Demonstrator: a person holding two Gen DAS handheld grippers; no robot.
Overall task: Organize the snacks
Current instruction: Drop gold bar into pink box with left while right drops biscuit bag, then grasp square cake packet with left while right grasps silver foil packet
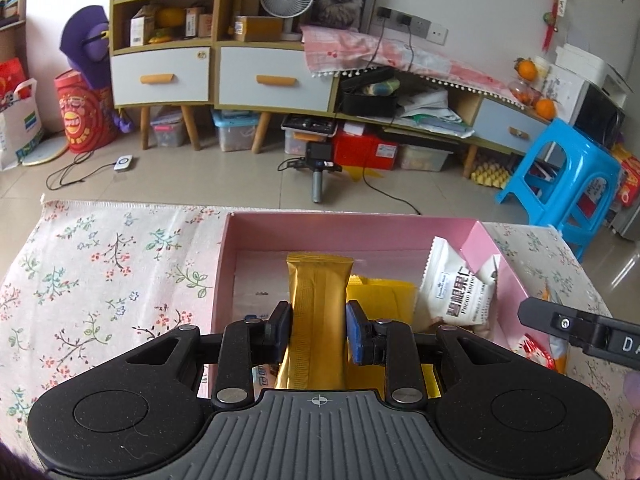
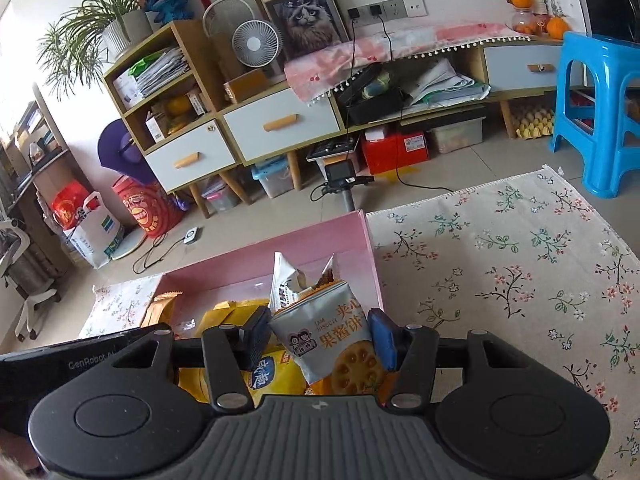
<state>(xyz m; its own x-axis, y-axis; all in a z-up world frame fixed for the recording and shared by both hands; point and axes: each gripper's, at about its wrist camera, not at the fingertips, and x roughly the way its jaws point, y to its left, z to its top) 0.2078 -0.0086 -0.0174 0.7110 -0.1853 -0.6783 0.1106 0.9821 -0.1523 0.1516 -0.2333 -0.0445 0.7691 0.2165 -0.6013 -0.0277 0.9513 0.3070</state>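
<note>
Nearly done I reckon: my left claw (image 1: 318, 332) is clamped on a gold bar (image 1: 318, 312), right claw (image 2: 320, 338) pinching a biscuit pack (image 2: 332, 340), both over the pink box (image 1: 360, 228) already holding packets; worktop cloth (image 2: 520, 264) looks bare.

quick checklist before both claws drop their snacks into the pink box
1. Left claw gripping gold packet: ok.
2. Right claw gripping jam biscuit bag: ok.
3. Both snacks over the pink box: ok.
4. Bare floor below the gold packet: ok, on its left.
5. Room under the biscuit bag: cannot tell; yellow packs lie there.
6. Claws apart from each other: ok.
</note>
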